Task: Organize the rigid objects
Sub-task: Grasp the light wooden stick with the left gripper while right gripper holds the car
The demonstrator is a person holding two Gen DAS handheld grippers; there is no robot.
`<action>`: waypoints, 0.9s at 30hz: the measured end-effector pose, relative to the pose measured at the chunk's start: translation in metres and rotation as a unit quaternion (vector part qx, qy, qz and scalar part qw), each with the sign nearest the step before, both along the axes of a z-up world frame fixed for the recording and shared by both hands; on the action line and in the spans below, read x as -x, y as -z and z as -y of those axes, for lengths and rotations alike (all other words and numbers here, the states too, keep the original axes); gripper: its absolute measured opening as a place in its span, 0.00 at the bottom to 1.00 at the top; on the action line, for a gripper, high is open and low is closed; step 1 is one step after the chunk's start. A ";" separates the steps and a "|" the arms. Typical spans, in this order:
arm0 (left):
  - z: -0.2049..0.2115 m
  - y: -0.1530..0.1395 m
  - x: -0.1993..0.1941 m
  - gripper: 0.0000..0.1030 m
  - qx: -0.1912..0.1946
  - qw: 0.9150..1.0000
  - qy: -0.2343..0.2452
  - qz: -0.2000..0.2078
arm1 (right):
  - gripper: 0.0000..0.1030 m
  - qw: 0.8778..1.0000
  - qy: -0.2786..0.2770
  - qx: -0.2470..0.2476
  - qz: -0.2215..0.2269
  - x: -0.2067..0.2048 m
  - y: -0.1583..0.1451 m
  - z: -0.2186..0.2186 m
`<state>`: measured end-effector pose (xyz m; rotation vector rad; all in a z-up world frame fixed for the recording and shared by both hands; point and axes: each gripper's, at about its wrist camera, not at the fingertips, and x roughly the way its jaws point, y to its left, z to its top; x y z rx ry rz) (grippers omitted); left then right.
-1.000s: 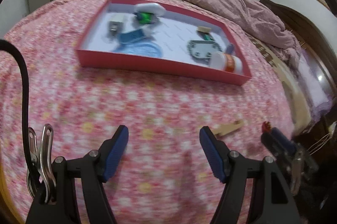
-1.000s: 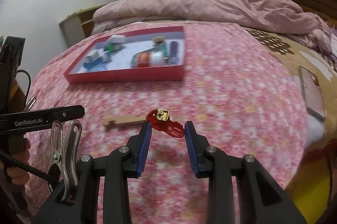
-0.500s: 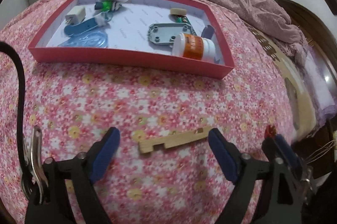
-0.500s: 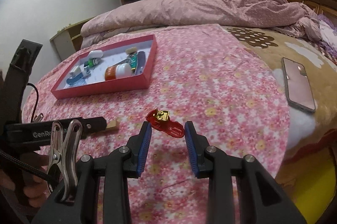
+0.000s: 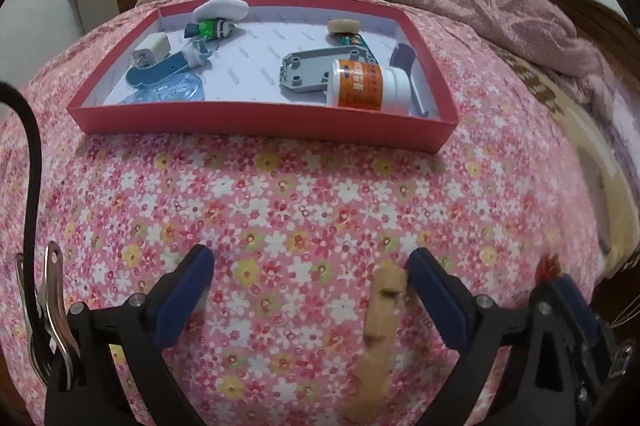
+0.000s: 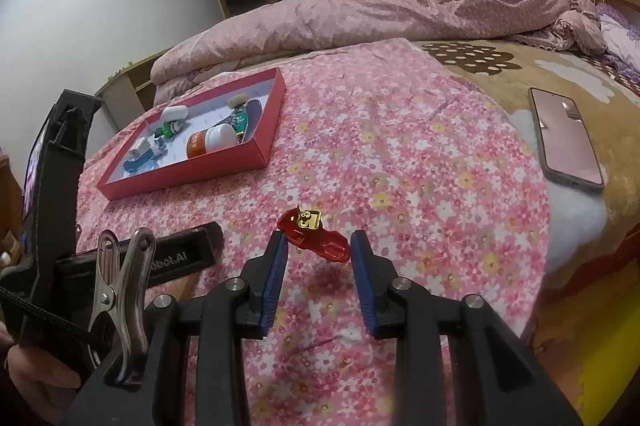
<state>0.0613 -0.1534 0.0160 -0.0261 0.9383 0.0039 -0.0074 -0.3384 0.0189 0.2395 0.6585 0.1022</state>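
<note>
A notched wooden strip (image 5: 382, 310) lies on the flowered bedspread between the fingers of my left gripper (image 5: 310, 262), close beside the right finger and pointing away from me. The jaws are opening wide and neither pad presses on the strip. My right gripper (image 6: 318, 250) is shut on a red clip with a gold piece (image 6: 310, 232), held a little above the bedspread. The clip's tip (image 5: 546, 264) also shows at the right of the left wrist view. A red tray (image 5: 260, 119) further back holds several small things, among them a white and orange bottle (image 5: 368, 85).
A phone (image 6: 566, 141) lies on the brown blanket to the right. A pink quilt (image 6: 400, 9) is heaped behind the tray (image 6: 192, 177). The bed drops off at the right and near edges. Bare bedspread lies between tray and grippers.
My left gripper has opened much wider and moved over the wooden strip, which now sits between its fingers. The right gripper keeps the red clip and has swung slightly.
</note>
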 end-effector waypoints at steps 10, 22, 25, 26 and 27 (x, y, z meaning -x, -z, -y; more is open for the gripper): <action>-0.003 -0.001 0.003 0.88 -0.009 1.000 0.003 0.006 | 0.33 1.000 -0.005 -0.006 0.000 0.000 0.002 -0.002; -0.017 -0.009 0.018 0.82 0.007 0.993 0.116 -0.038 | 0.33 1.000 -0.004 -0.006 0.005 0.006 -0.004 -0.001; -0.011 -0.010 0.029 0.82 -0.005 0.989 0.142 -0.034 | 0.33 1.000 -0.007 -0.001 0.006 0.008 -0.006 -0.004; -0.008 -0.010 0.032 0.82 -0.011 0.988 0.153 -0.034 | 0.33 1.000 -0.008 0.001 0.008 0.008 -0.007 -0.005; -0.005 -0.010 0.034 0.81 -0.017 0.986 0.161 -0.033 | 0.33 1.000 -0.008 0.002 0.008 0.009 -0.007 -0.005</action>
